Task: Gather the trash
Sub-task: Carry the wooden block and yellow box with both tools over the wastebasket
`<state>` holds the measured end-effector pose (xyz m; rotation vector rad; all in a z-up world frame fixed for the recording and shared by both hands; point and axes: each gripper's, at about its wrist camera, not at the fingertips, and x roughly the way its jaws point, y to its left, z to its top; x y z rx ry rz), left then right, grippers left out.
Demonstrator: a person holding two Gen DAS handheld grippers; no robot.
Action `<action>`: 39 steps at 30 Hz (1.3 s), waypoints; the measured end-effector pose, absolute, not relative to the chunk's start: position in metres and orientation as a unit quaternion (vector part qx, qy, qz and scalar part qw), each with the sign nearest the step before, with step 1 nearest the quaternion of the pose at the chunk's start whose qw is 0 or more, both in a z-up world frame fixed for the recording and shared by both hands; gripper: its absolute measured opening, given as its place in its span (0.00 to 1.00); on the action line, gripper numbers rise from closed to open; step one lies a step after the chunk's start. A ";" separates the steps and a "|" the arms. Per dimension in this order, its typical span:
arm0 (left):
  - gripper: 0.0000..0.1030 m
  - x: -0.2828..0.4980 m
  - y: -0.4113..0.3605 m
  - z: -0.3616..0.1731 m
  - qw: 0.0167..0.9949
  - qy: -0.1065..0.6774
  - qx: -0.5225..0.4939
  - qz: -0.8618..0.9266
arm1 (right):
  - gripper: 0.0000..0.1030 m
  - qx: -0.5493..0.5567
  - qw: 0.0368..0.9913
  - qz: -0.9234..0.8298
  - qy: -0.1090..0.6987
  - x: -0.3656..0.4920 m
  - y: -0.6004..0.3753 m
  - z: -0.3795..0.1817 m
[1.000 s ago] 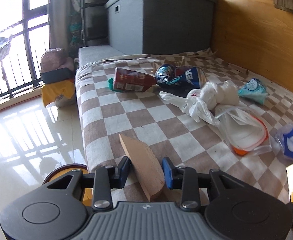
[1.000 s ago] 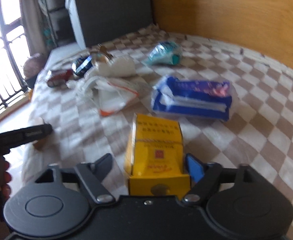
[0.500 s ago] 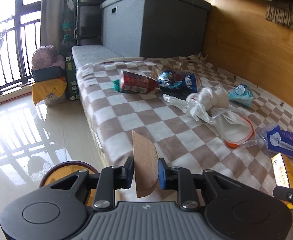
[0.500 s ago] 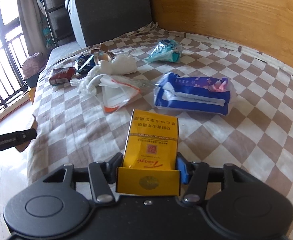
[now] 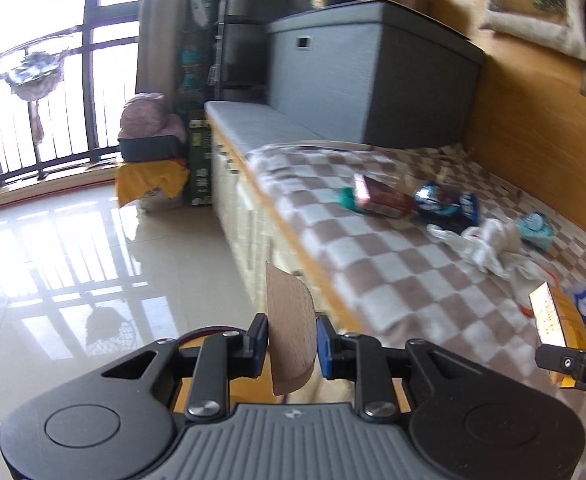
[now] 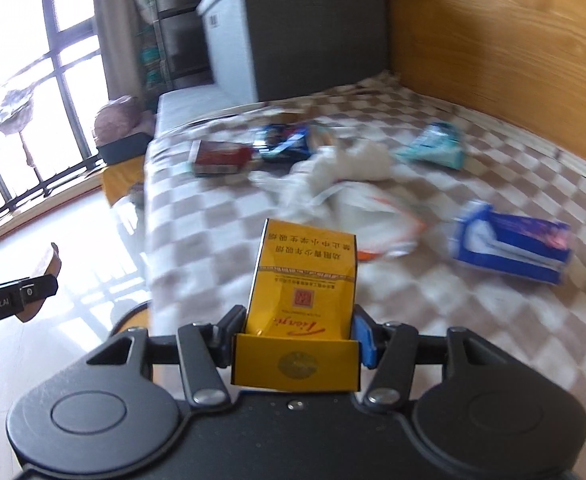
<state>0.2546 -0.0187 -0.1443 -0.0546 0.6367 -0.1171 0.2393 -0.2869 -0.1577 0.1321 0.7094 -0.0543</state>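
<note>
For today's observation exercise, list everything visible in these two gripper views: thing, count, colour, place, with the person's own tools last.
Checked blanket: one, brown and white, covering the bed.
Yellow carton: one, between the right gripper's pads.
Brown card piece: one, between the left gripper's pads.
Red carton: one, lying at the bed's far end.
Blue can: one, beside the red carton.
White plastic bags: a heap, mid-bed.
Teal packet: one, near the wooden wall.
Blue tissue pack: one, right of the bags.
Grey storage box: one, beyond the bed.
Left gripper: black, blue pads, shut.
Right gripper: black, shut.
</note>
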 end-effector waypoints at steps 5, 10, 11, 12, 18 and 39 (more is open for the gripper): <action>0.26 0.251 0.025 -0.146 0.947 0.318 -0.042 -0.034 | 0.55 0.049 0.936 0.005 0.350 0.254 -0.244 -0.157; 0.26 0.249 0.067 -0.157 0.943 0.328 -0.057 -0.008 | 0.55 0.028 0.934 0.040 0.354 0.268 -0.200 -0.163; 0.26 0.249 0.074 -0.160 0.942 0.331 -0.059 -0.003 | 0.55 0.025 0.933 0.047 0.356 0.271 -0.192 -0.165; 0.26 0.250 0.081 -0.164 0.940 0.334 -0.062 0.002 | 0.55 0.022 0.932 0.055 0.359 0.274 -0.183 -0.167; 0.26 0.258 0.113 -0.192 0.931 0.357 -0.080 0.021 | 0.55 0.005 0.921 0.093 0.377 0.294 -0.138 -0.186; 0.26 0.397 0.133 -0.307 0.877 0.468 -0.103 -0.015 | 0.56 -0.020 0.845 0.134 0.518 0.444 -0.067 -0.308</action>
